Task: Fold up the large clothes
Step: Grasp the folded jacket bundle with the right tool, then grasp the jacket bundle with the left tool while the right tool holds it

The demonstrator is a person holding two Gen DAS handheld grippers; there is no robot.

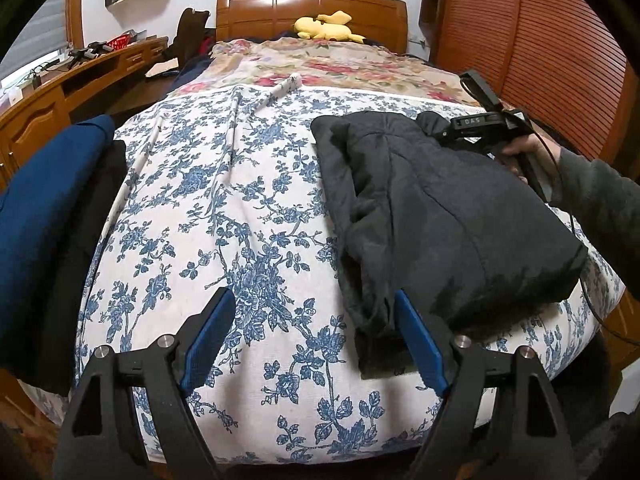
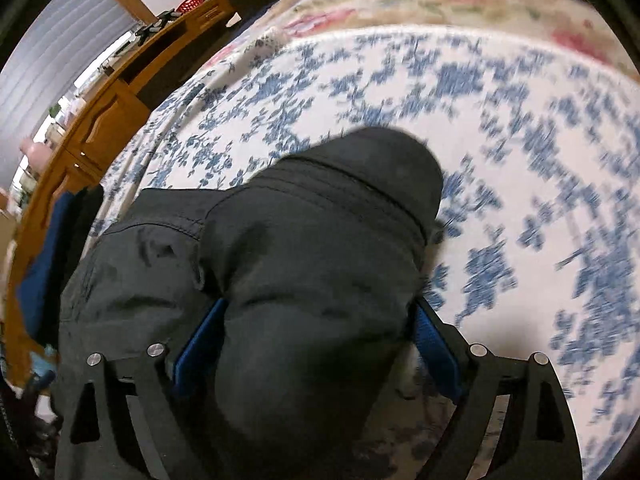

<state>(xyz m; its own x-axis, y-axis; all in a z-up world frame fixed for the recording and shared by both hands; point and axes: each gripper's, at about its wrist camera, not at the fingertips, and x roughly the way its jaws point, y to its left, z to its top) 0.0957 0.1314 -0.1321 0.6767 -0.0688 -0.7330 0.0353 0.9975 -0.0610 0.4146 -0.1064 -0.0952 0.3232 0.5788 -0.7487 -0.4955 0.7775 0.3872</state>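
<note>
A folded black padded jacket (image 1: pixel 448 216) lies on the right half of the bed with the blue floral cover (image 1: pixel 224 216). My left gripper (image 1: pixel 316 312) is open above the cover, its right finger just beside the jacket's near left corner. In the left wrist view, my right gripper (image 1: pixel 480 128) is at the jacket's far right edge, held by a hand. In the right wrist view, the right gripper (image 2: pixel 320 316) has its blue pads spread wide with a thick bulge of the black jacket (image 2: pixel 304 264) between them. That view is blurred.
A yellow plush toy (image 1: pixel 326 28) lies by the wooden headboard (image 1: pixel 312 8). A blue and black garment pile (image 1: pixel 52 216) sits at the bed's left edge. A wooden desk (image 1: pixel 80 76) runs along the left, a wooden slatted wardrobe (image 1: pixel 532 40) stands on the right.
</note>
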